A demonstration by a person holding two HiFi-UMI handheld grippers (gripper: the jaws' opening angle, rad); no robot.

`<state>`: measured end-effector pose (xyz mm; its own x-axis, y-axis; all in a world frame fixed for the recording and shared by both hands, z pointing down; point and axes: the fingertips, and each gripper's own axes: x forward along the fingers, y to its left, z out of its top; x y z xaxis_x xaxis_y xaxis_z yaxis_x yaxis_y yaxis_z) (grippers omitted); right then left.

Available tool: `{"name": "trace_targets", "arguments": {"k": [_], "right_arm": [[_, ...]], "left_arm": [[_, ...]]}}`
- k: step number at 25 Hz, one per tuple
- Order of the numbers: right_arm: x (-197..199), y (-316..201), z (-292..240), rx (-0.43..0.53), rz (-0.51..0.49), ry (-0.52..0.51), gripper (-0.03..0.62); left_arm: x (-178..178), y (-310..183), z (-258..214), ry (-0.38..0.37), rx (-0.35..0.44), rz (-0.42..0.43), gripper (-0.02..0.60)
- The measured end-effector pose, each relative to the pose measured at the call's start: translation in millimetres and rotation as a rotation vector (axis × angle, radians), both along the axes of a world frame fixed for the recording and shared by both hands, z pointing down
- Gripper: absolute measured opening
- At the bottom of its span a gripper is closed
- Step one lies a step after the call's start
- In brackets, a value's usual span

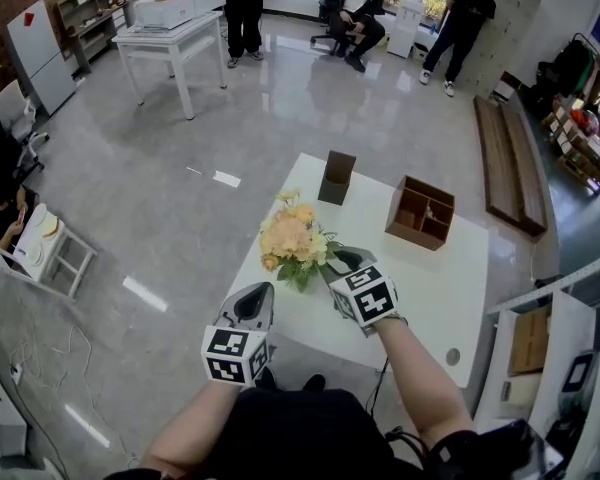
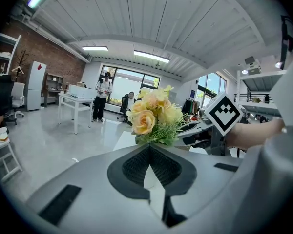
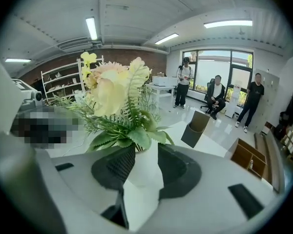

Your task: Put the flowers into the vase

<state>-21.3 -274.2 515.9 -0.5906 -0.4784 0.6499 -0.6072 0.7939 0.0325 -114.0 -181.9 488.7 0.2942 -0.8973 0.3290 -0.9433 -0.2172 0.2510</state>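
A bunch of peach and yellow flowers (image 1: 292,236) with green leaves stands upright in a white vase (image 3: 144,167) near the left edge of the white table (image 1: 435,293). My right gripper (image 1: 333,266) is open, its jaws set on either side of the vase (image 3: 142,149), with a gap showing on the right side. My left gripper (image 1: 262,290) hangs just left of the table's edge, a little short of the flowers (image 2: 154,113). Its jaws (image 2: 148,146) meet at the tips with nothing between them. From the left gripper view, the right gripper (image 2: 191,130) shows beside the bouquet.
A dark brown open box (image 1: 336,176) stands at the table's far edge and a wooden compartment box (image 1: 420,211) to its right. A long wooden bench (image 1: 510,163) lies at the right. Several people stand or sit at the room's back near another white table (image 1: 170,38).
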Motion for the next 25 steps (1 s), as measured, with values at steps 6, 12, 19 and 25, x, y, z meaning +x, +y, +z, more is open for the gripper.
{"name": "trace_targets", "arguments": {"k": [6,12,19,25], "right_arm": [[24.9,22.0,-17.4,0.020,0.073,-0.142,0.114],[31.0,55.6,-54.3,0.151,0.204,-0.415,0.005],[25.5,65.2,-63.4,0.205,0.237,-0.471,0.004],[28.3,64.0,-59.8,0.204,0.247,-0.449,0.003]], "left_arm": [[-3.5,1.1,-3.3,-0.012,-0.001,0.002,0.003],[1.1,4.7,-6.0,-0.046,0.015,-0.004,0.003],[13.9,5.7,-12.9,-0.058,0.037,0.008,0.003],[14.0,4.4,-19.4,-0.069,0.050,0.003,0.003]]}}
